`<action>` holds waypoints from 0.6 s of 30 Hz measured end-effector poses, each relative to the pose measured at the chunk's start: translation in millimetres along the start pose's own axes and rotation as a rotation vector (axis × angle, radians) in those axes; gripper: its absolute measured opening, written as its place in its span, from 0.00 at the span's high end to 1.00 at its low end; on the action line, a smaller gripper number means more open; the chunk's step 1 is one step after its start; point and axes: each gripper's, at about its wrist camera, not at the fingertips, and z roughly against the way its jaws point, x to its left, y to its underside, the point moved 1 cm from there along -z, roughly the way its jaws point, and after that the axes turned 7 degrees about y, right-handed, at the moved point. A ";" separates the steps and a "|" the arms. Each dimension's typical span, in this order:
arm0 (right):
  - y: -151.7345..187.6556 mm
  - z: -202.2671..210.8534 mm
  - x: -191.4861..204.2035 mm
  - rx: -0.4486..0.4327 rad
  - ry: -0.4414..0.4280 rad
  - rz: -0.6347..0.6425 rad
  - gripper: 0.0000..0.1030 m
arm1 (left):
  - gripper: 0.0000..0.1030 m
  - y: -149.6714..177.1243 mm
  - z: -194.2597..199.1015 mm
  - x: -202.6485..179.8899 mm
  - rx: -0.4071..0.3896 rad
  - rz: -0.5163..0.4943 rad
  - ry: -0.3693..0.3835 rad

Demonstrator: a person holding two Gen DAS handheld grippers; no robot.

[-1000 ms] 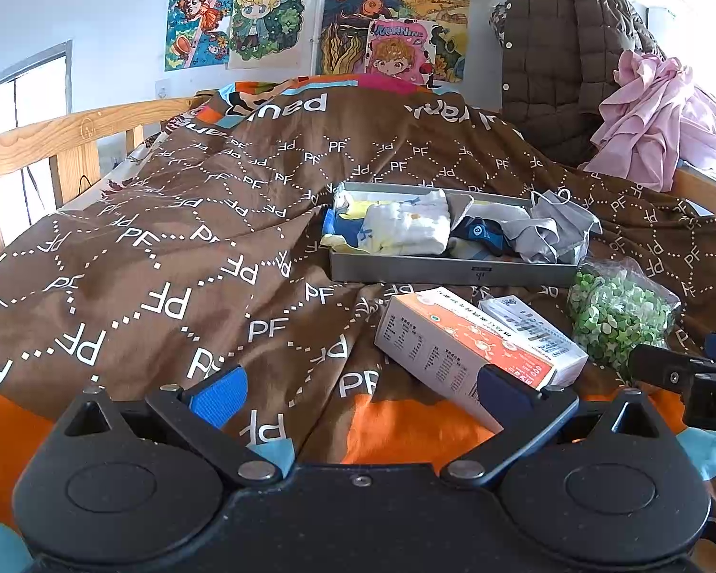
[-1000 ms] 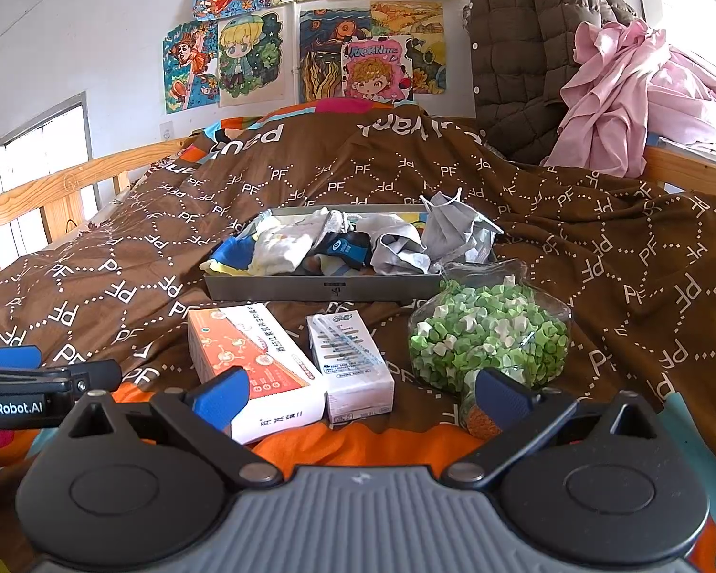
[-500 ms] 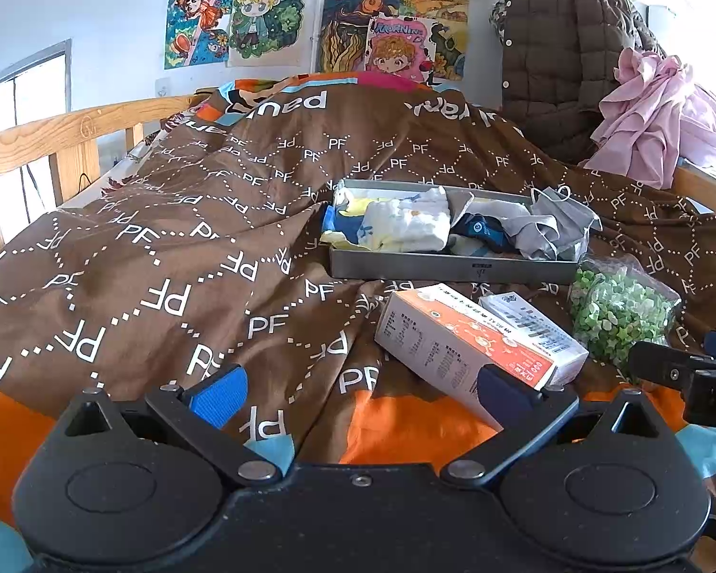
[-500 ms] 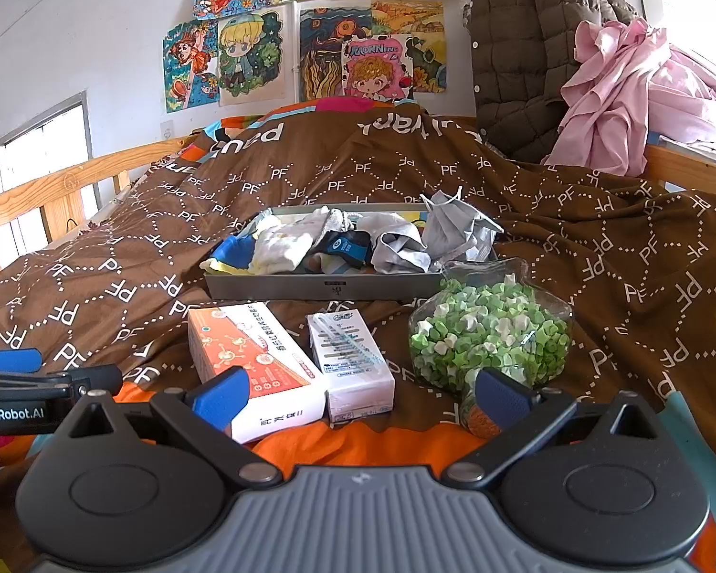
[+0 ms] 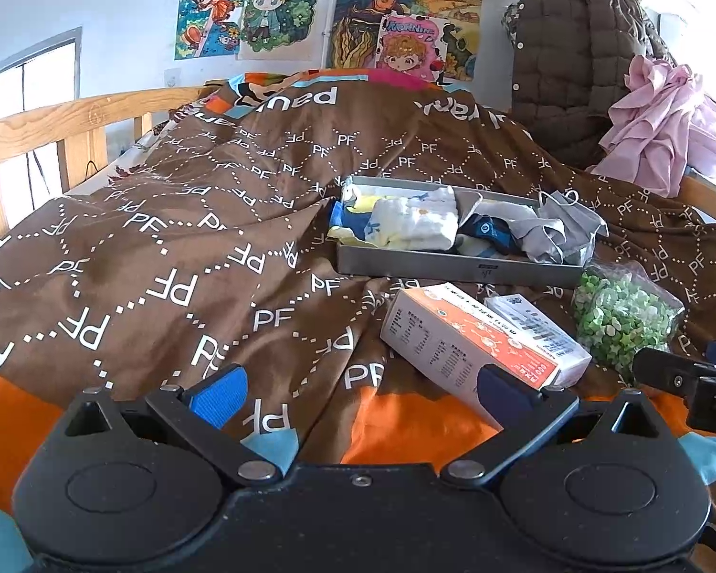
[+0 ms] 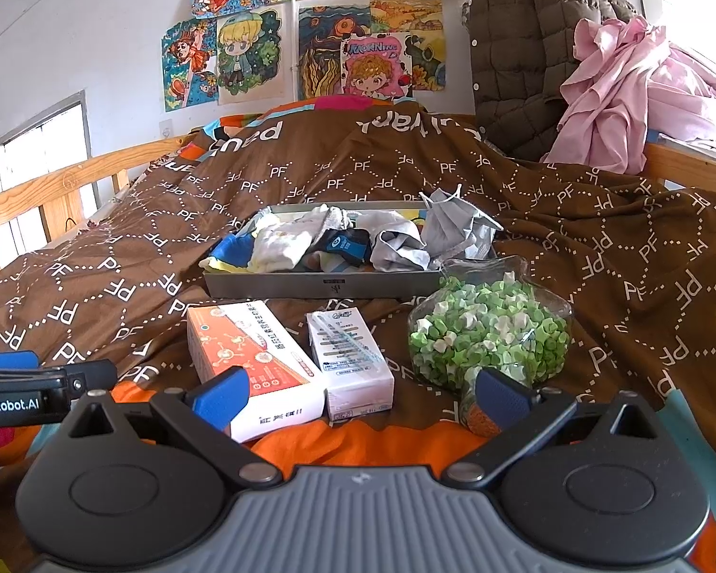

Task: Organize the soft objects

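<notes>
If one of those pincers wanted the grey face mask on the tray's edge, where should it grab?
Probably the raised fold at the top of the grey face mask, coming from above. It sticks up over the tray rim at the right end, clear of the other cloths, so open fingers could close across it.

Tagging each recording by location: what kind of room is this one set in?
Most likely a bedroom, perhaps a child's. The work surface is a bed with a brown quilt and a wooden bed rail, cartoon drawings are stuck on the wall, and a padded jacket hangs at the head.
</notes>
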 end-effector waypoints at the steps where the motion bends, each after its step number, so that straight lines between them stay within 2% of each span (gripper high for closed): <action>1: -0.1 0.0 -0.1 0.000 0.000 0.000 0.00 | 0.01 0.4 0.4 0.0 -0.002 0.000 -0.002; 18: 0.6 0.0 0.8 0.002 -0.001 0.001 0.00 | 0.01 0.6 2.9 -0.9 -0.015 -0.007 -0.001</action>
